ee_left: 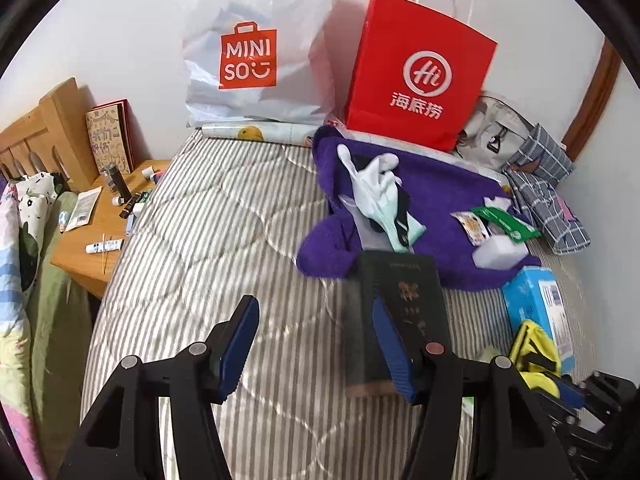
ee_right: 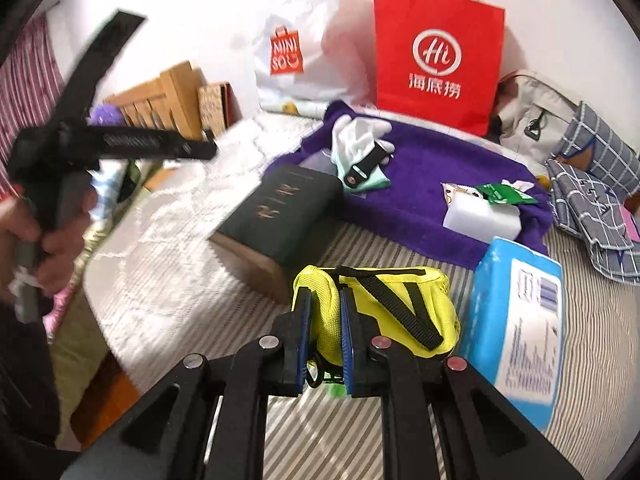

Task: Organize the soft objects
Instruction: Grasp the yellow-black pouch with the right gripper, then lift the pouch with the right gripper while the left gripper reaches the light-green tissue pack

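Reads "MINI SO" in white on the orange panel of the white plastic bag (ee_left: 256, 52) leaning at the wall; beside it, a circled "Hi" over 3 Chinese characters on the red paper bag (ee_left: 416, 68). Gold characters on the dark green book (ee_right: 280, 212) too blurred to read, likewise the small print and barcode on the blue box (ee_right: 516, 308).

Right gripper (ee_right: 326, 328) clamped on the left end of the yellow mesh pouch (ee_right: 376, 304), pads pressing the fabric, black straps across its top; pouch just above the striped mattress (ee_left: 200, 232), between book and blue box. Left gripper (ee_left: 316, 344) with jaws parted and nothing between them, its right finger overlapping the book in the left wrist view; cannot tell whether touching.

Behind, on the purple towel (ee_left: 432, 200): white gloves (ee_left: 372, 184), a green packet (ee_left: 504, 224), a white sponge block (ee_left: 500, 256). Grey checked cloth (ee_left: 552, 196) and a grey backpack (ee_left: 496, 132) partly cut off at right. Bedside table (ee_left: 100, 220) littered with small tubes. Left-hand gripper handle and hand (ee_right: 52, 224) blurred
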{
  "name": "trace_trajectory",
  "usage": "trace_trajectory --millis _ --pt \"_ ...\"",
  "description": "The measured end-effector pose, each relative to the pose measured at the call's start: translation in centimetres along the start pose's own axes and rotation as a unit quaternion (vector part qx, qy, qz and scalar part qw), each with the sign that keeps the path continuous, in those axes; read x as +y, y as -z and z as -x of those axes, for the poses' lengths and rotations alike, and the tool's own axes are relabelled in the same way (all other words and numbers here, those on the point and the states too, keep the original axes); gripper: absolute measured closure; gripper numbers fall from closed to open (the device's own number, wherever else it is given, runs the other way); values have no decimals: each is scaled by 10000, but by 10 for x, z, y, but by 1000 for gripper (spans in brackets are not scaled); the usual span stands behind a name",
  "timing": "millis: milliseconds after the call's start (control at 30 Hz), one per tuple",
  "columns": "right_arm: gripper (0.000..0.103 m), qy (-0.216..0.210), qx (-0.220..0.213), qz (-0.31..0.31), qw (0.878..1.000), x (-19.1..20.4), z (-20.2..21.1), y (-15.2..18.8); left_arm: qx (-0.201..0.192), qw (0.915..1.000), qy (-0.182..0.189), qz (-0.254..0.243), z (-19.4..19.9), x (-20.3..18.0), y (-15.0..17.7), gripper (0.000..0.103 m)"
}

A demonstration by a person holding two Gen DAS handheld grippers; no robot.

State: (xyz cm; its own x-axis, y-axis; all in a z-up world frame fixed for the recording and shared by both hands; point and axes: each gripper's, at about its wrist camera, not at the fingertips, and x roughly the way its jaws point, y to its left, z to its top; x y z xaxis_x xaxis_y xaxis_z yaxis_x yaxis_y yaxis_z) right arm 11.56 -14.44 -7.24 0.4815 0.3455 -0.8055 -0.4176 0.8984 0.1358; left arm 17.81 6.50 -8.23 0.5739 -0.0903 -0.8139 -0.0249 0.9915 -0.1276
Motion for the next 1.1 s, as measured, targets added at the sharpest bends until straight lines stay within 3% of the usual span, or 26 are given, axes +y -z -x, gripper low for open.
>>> trace_trajectory --millis 233,433,600,767,967,1000,1067,1100 --pt "89 -67 98 32 9999 20 19 43 19 9999 17 -99 17 -14 32 46" --pt "89 267 82 138 9995 23 32 82 -50 9995 64 -298 31 -30 57 46" --pt "89 607 79 -122 9980 4 37 111 -1 9990 118 -437 29 -43 75 46" --pt "89 1218 -123 -532 9911 -26 38 126 72 9977 214 -634 20 -61 87 46" --pt "87 919 -202 -950 9910 -53 23 135 246 9950 370 -898 -2 -89 99 46" --pt "82 894 -185 -942 9914 -54 22 137 283 9945 383 -936 -5 -94 101 46" --pt "60 858 -181 -923 9919 -54 25 141 333 9935 420 -1003 -10 -100 103 46" --pt "41 867 -234 -915 9917 -55 29 142 350 9930 447 -1039 -13 -104 103 46"
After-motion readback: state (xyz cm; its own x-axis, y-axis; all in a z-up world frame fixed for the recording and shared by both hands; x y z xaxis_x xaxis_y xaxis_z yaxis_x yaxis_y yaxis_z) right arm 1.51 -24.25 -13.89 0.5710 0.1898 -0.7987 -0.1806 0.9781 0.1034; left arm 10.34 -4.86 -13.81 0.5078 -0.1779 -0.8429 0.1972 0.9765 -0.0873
